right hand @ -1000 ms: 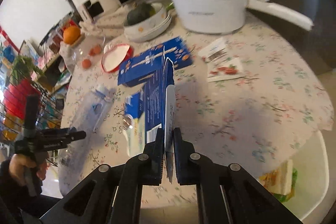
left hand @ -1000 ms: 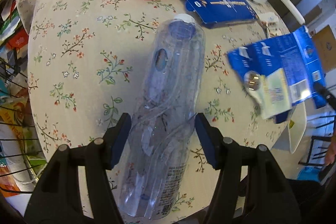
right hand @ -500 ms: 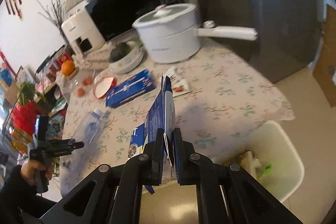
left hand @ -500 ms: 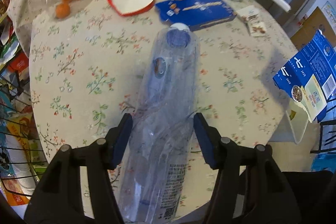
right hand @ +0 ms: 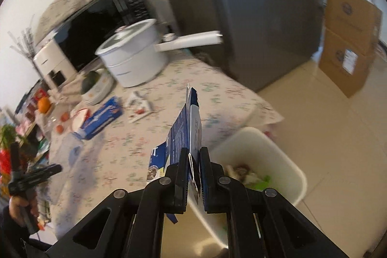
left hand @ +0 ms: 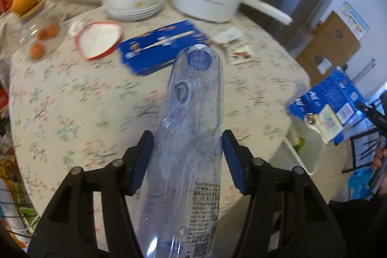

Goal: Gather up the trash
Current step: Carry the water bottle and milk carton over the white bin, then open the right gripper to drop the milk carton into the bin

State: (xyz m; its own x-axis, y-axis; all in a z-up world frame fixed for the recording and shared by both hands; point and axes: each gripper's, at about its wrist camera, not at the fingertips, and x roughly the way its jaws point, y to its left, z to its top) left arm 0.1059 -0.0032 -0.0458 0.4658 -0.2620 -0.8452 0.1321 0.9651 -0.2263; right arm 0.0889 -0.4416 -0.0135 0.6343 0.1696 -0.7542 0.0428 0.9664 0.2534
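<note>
The right gripper (right hand: pixel 193 175) pinches the carton (right hand: pixel 191 127); carry it fully over the bin (right hand: pixel 285 161) before releasing (left gripper (left hand: pixel 187 156) clamps the bottle (left hand: pixel 191 127)).

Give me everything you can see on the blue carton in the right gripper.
The blue carton is a flattened paperboard carton, blue with white panels, small print and a round picture near one corner. The right gripper is shut on its lower edge, so it stands edge-on in that wrist view. In the left wrist view it hangs past the table edge, above the white bin, touching nothing but the gripper pads.
</note>
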